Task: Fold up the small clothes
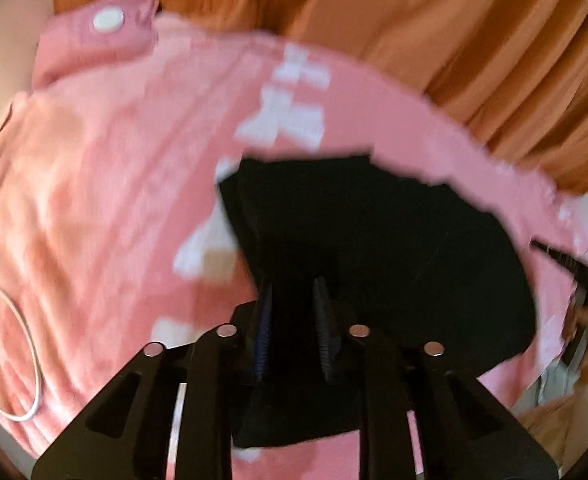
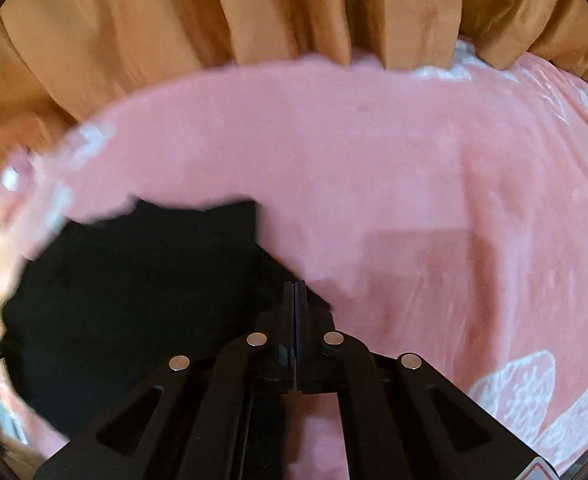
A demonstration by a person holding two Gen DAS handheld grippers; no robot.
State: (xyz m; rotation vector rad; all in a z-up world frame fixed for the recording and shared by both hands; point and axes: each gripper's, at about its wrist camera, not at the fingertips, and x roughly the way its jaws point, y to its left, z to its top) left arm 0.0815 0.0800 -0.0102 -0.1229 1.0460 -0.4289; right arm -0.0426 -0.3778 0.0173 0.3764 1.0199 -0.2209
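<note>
Across a bed spread with a pink blanket (image 1: 94,168) lies the black garment (image 1: 373,240), small, matte, soft-edged, its outline blurred by motion in both views. Blanket looks fleecy, printed with white blocky shapes in the left wrist view and white lacy oval motifs (image 2: 533,392) at the lower right of the right wrist view. No bins, baskets or other containers in sight.

Left claw (image 1: 294,292): 2 ribbed fingers (image 1: 323,320) stand narrowly apart, over the black cloth; dark fabric fills the gap between them, but whether the pads press on it I cannot tell, since black lies on black.

Right claw (image 2: 295,288): fingers pressed flat together at the right-hand edge of the garment (image 2: 134,300). Tips sit right at the cloth's border; possibly a thin fold is pinched, though the blur hides it.

Room: orange curtain (image 2: 214,20) hangs in heavy vertical pleats behind the bed, its hem meeting the blanket's far edge. A darker pink cushion or pouch with a round white disc (image 1: 108,20) rests at the upper left. A thin white cable loop (image 1: 14,352) lies on the blanket at far left. The other claw's dark tip (image 1: 573,268) shows at the right rim.
</note>
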